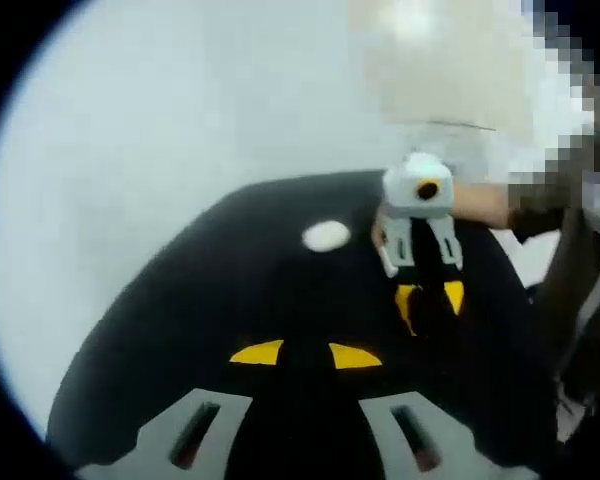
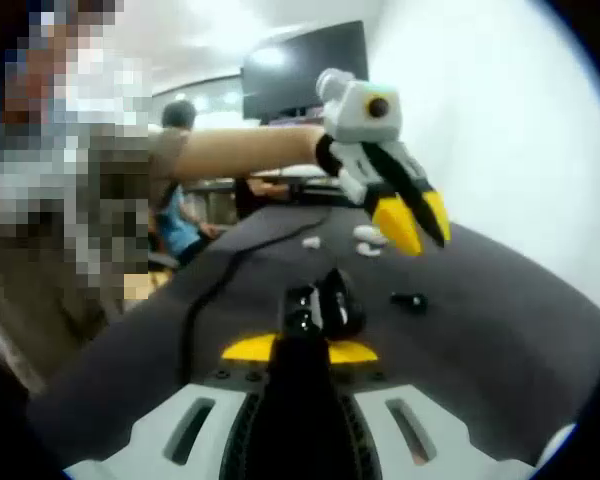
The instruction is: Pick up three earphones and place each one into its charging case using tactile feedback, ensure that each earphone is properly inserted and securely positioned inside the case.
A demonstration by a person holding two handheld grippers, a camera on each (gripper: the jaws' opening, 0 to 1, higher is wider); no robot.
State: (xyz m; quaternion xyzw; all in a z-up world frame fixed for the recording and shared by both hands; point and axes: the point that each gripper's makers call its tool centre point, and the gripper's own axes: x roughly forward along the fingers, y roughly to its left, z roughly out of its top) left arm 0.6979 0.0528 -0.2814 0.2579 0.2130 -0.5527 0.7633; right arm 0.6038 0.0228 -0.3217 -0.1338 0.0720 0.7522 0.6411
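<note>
Black charging case (image 2: 325, 305) open, just ahead of jaws; black earphone (image 2: 409, 300) beside; white earphones (image 2: 367, 240) beyond.

Table (image 2: 500, 330) top: matt black, cloth-like, smooth. Black charging case (image 2: 325, 305) at frame centre: glossy plastic, highlights on it. White earphones (image 2: 368, 238) at upper centre: smooth plastic. Left tool (image 2: 412, 225): grey matt plastic body, yellow tips. Cable (image 2: 205, 300): black, rubbery.

I was working in what looked like an office or lab. Beyond the black table (image 2: 520, 330), a large dark monitor (image 2: 305, 68) hung near a plain white wall (image 2: 500, 120), and a person in a blue top (image 2: 183, 222) sat at desks behind that table.
</note>
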